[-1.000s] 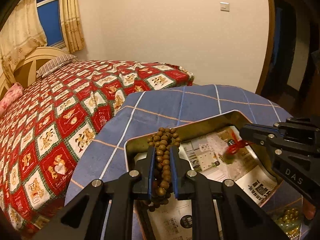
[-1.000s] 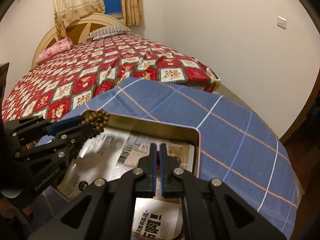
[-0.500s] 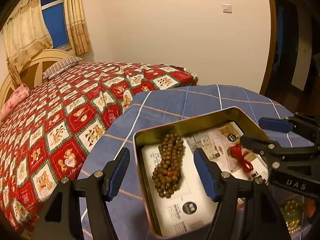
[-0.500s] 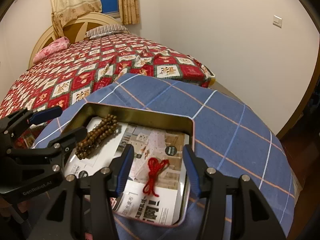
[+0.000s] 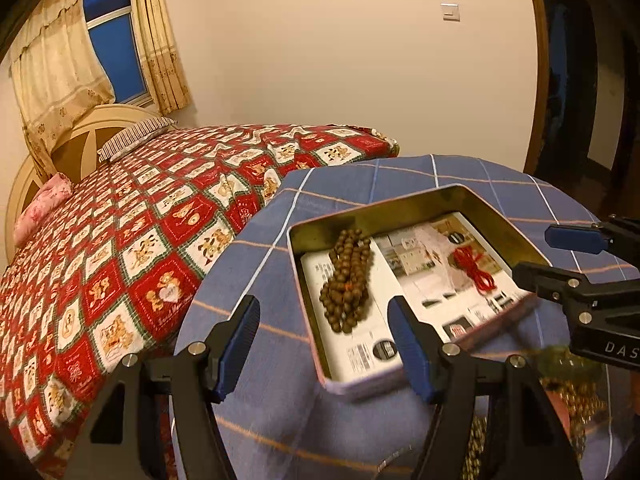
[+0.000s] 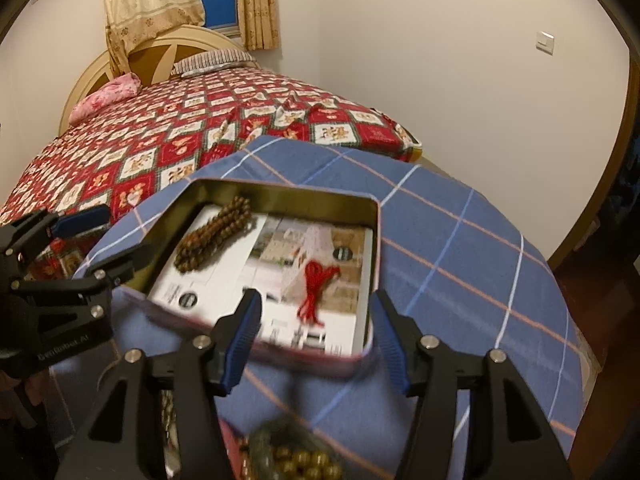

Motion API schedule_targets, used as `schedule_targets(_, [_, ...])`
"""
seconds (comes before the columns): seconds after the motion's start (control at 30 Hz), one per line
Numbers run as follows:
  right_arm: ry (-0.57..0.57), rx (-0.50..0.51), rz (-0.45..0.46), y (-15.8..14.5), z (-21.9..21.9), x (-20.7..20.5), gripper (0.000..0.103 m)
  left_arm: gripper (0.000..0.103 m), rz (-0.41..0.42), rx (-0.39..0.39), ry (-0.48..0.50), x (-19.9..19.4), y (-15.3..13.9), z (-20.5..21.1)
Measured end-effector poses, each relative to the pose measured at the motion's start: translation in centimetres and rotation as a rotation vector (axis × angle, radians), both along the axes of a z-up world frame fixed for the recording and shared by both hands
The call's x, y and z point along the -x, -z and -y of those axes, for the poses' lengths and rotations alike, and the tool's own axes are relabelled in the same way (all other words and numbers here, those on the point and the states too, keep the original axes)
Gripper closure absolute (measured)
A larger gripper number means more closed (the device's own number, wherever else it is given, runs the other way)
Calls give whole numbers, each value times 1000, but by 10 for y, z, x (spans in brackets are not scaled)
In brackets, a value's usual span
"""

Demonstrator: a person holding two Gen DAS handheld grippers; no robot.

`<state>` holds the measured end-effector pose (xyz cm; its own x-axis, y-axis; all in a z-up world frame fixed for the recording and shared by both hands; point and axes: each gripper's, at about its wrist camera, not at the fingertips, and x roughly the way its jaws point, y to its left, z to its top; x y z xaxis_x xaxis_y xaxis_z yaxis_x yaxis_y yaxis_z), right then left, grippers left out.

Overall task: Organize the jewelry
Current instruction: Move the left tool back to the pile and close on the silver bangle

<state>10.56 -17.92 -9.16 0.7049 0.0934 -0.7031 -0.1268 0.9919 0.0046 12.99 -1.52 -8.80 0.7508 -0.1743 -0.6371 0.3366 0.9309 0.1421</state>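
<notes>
Lying in the tin [image 5: 404, 206], the wooden bead string [image 5: 346, 280] hugs its left wall, the red cord [image 5: 474, 268] its right; your left gripper [image 5: 326, 344] and right gripper [image 6: 316, 338], jaws just spread, hold nothing above the tin's near rim.

Both grippers' jaws opened, pulled back; beads [image 5: 347, 280], red cord [image 6: 316, 285] dropped in tin [image 5: 404, 206].

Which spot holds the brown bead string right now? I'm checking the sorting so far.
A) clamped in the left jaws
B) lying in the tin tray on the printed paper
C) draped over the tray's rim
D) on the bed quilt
B: the brown bead string lies loose on the printed paper inside the tin tray, apart from the red cord, and the left gripper has open, empty jaws.
</notes>
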Motion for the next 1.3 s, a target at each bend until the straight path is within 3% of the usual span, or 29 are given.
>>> schedule_targets(0.6, [46, -19, -1, 17, 7, 63, 40, 36, -56, -31, -7, 56, 27, -16])
schedule_targets(1.1, [67, -12, 19, 23, 8, 86, 33, 37, -110, -58, 0, 72, 55, -12])
schedule_targets(1.17, [73, -19, 25, 22, 10, 87, 33, 42, -105, -69, 3, 72, 55, -9])
schedule_targets(1.23, [77, -28, 30, 21, 11, 89, 33, 53, -124, -69, 15, 71, 57, -9])
schedule_targets(1.3, [82, -32, 34, 21, 13, 90, 32, 56, -128, -64, 24, 71, 57, -8])
